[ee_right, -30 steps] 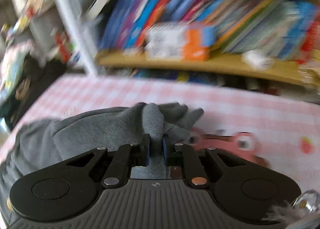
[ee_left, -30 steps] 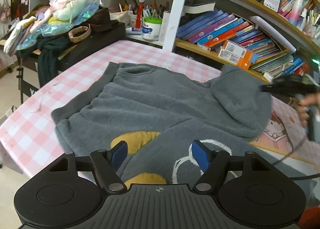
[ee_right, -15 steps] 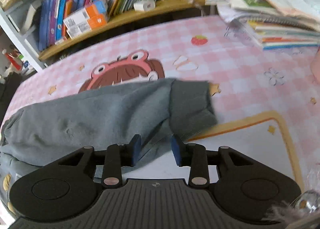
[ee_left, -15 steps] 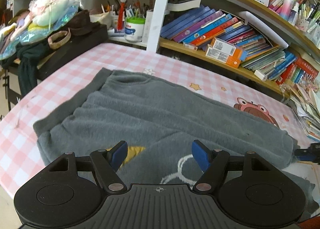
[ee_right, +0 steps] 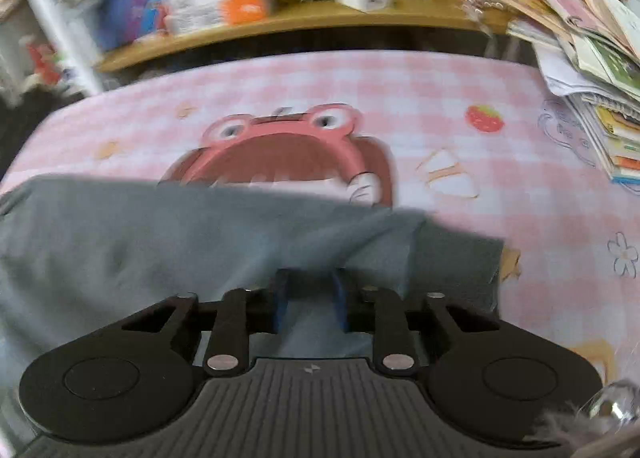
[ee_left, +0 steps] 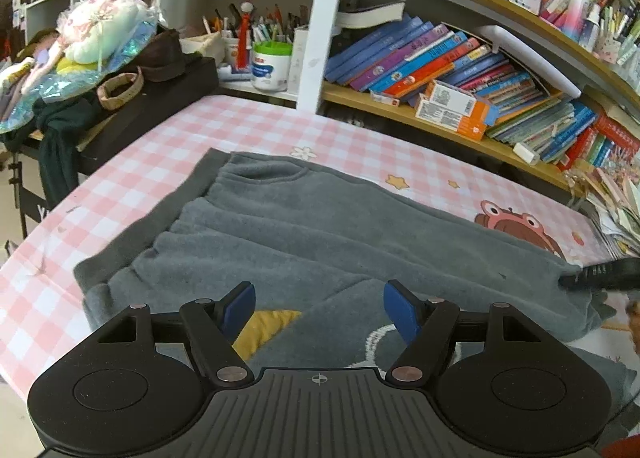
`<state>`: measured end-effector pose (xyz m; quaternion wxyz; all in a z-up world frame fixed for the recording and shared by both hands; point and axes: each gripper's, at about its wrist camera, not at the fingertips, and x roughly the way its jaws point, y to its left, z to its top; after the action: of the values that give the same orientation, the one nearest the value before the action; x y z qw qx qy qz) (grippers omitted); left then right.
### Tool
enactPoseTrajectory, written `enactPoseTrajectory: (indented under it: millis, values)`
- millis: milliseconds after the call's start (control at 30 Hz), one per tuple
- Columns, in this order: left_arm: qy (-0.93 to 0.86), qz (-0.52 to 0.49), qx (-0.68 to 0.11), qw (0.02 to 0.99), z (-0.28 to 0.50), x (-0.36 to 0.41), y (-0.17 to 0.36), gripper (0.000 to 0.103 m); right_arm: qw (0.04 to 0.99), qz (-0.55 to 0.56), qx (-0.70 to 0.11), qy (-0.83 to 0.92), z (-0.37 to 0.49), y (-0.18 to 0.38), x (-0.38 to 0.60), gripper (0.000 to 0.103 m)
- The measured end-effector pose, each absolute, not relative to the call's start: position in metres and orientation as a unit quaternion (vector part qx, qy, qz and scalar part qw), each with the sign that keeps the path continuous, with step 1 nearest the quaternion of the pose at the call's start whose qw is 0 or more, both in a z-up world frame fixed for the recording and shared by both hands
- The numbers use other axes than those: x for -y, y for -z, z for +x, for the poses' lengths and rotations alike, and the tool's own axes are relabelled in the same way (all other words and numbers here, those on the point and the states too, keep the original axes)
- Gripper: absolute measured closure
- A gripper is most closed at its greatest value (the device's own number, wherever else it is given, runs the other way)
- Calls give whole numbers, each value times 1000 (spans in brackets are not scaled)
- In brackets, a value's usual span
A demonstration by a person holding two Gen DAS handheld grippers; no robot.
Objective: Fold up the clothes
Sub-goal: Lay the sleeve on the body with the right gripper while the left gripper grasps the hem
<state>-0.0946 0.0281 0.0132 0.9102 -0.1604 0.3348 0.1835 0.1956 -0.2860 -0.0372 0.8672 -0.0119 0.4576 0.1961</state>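
Note:
A grey fleece garment [ee_left: 304, 234] with a yellow and white print lies spread on the pink checked tablecloth [ee_left: 160, 154]. My left gripper [ee_left: 319, 308] is open and empty, just above the garment's near part. The right gripper's dark tip shows at the garment's right end in the left wrist view [ee_left: 600, 278]. In the blurred right wrist view my right gripper [ee_right: 310, 300] is open a little over the grey cloth [ee_right: 160, 242], beside its dark cuff [ee_right: 460, 258]; nothing is held.
A bookshelf [ee_left: 460, 74] runs along the table's far side. A pen pot [ee_left: 270, 64] and a black stand with soft toys [ee_left: 120, 70] are at the far left. A stack of books and papers [ee_right: 592, 70] sits at the right.
My right gripper opened and let go of the grey leg it had carried to the right. The leg now lies flat along the far side. My left gripper stayed open and hardly moved.

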Motion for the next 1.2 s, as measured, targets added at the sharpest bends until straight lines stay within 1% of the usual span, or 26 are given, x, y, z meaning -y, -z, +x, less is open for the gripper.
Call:
enactPoseTrajectory:
  millis: [133, 200, 267, 300, 333, 367, 400, 467, 533, 567, 633, 733, 800, 900, 1200]
  values:
    - [-177, -165, -342, 908, -92, -44, -15, 32, 880, 0, -449, -153, 243, 39, 297, 92]
    - [-166, -158, -354, 907, -76, -55, -11, 36, 885, -5, -442, -150, 244, 36, 297, 91]
    - [-154, -149, -368, 905, -55, -66, -5, 58, 889, -18, -432, -152, 234, 31, 296, 91]
    - [-148, -144, -374, 904, -45, -72, -2, 62, 891, -25, -427, -154, 229, 29, 295, 87]
    - [-142, -139, -381, 903, -34, -77, 1, 71, 893, -31, -422, -155, 224, 27, 294, 77]
    - [-135, -134, -388, 902, -24, -82, 3, 78, 895, -38, -416, -156, 219, 25, 293, 71]
    - [-129, -129, -395, 901, -13, -88, 6, 81, 897, -45, -411, -157, 214, 22, 292, 68]
    - [-117, -119, -408, 898, 8, -98, 12, 88, 900, -58, -401, -160, 203, 18, 290, 68]
    - [-105, -109, -421, 894, 29, -109, 18, 90, 897, -69, -404, -165, 187, 17, 290, 70]
    - [-99, -104, -427, 893, 39, -115, 21, 94, 894, -72, -410, -166, 182, 18, 291, 70]
    - [-87, -94, -440, 889, 60, -125, 27, 95, 887, -78, -426, -160, 177, 24, 293, 70]
    - [-72, -81, -457, 883, 90, -141, 35, 102, 876, -67, -456, -140, 189, 34, 296, 71]
    - [-84, -87, -455, 882, 98, -151, 37, 102, 875, -52, -462, -134, 201, 36, 298, 71]
    - [-104, -96, -451, 881, 111, -165, 39, 102, 874, -35, -469, -121, 221, 40, 297, 77]
    - [-161, -124, -438, 876, 148, -208, 46, 101, 877, -55, -464, -107, 265, 44, 265, 77]
